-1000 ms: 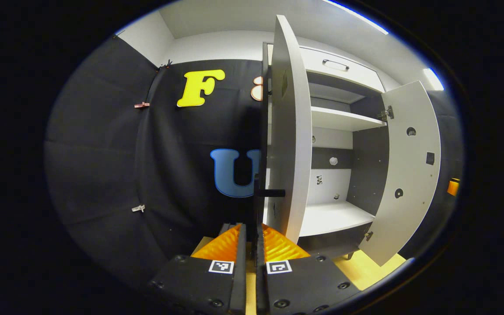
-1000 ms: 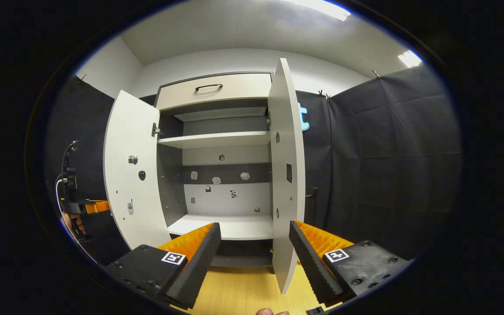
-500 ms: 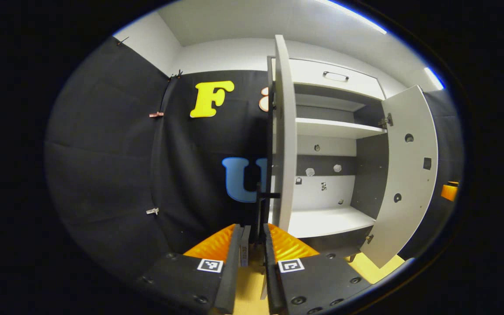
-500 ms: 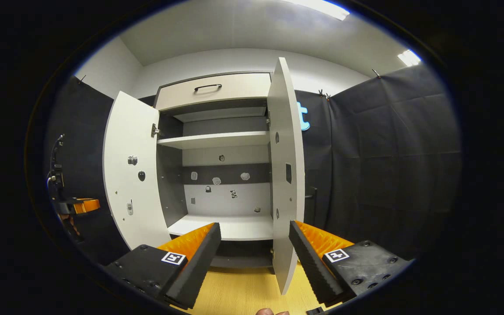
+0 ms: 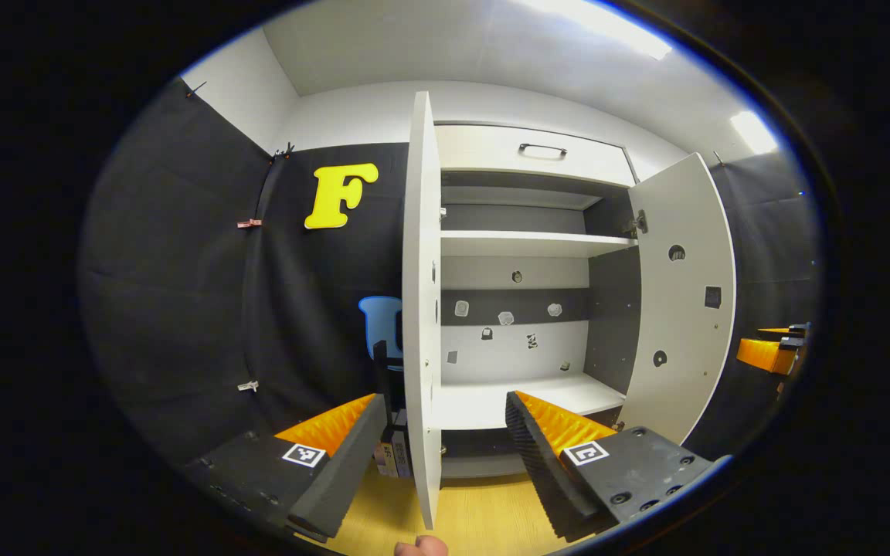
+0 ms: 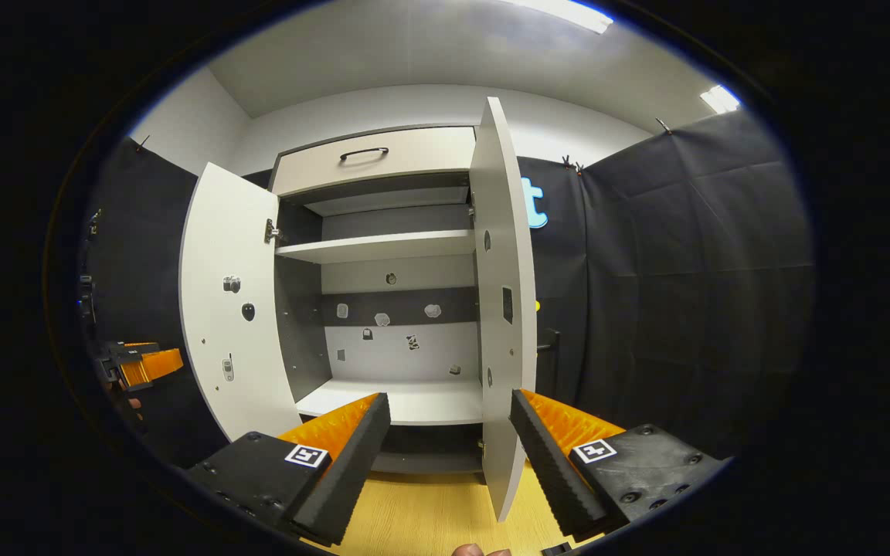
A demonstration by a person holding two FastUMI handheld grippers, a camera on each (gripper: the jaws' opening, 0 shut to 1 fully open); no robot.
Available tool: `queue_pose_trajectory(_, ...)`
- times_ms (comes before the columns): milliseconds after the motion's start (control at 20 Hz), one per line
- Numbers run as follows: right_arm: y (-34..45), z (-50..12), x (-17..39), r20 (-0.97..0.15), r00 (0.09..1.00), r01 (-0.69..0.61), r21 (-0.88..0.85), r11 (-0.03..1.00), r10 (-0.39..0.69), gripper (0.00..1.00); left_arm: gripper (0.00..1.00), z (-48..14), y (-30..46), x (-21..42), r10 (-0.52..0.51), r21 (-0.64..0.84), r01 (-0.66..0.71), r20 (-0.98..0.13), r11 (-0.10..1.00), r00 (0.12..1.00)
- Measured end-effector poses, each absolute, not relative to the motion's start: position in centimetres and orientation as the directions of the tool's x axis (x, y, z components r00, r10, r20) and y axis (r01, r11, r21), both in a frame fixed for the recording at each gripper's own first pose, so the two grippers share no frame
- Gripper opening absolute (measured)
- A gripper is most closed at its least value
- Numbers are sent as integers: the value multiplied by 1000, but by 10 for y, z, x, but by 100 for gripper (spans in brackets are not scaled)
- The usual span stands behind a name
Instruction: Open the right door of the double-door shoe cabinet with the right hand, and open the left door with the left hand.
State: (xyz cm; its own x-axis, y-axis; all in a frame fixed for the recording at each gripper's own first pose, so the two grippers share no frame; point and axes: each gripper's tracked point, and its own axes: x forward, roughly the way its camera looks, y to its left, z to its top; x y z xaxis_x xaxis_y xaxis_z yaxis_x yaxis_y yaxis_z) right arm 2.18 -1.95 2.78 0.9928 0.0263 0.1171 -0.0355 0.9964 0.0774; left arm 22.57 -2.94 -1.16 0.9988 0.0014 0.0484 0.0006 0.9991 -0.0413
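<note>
Both doors standing wide: left door point(image 5: 422, 309) edge-on between the spread fingers of the left gripper point(image 5: 441, 444), right door point(image 6: 501, 309) edge-on between the spread fingers of the right gripper point(image 6: 449, 444). Shoe cabinet point(image 6: 383, 309) straight ahead on the wooden floor point(image 6: 429, 517), shelves bare apart from small stickers on the back panel. Risk judged: a free door swinging back if not fully settled on its hinges, or a careless sideways pull-out clipping a door edge and nudging it shut. Left fingers point(image 5: 337, 463) wide apart, holding nothing, no contact with the door visible. Right fingers point(image 6: 549, 455) likewise wide apart, empty, door edge passing between without visible touch. Task judged essentially complete.
</note>
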Motion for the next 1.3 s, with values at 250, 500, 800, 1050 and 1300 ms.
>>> queue_pose_trajectory(250, -18, 24, 27, 110, 993, -41, 73, 997, 33, 99, 96, -13, -44, 223, -42, -43, 44, 41, 998, 998)
queue_pose_trajectory(500, -21, 26, 29, 111, 993, -42, 76, 996, 33, 99, 96, -12, -52, 224, -82, -26, 83, 46, 996, 996)
queue_pose_trajectory(800, -24, 27, 28, 113, 993, -37, 81, 996, 28, 99, 96, -11, -54, 226, -91, -20, 92, 53, 996, 994)
queue_pose_trajectory(1050, -18, 29, 31, 119, 992, -45, 82, 996, 35, 99, 96, -12, -53, 225, -90, -14, 90, 47, 996, 995)
queue_pose_trajectory(1300, -9, 34, 37, 125, 991, -54, 65, 996, 46, 99, 96, -12, -51, 228, -95, -1, 96, 45, 995, 994)
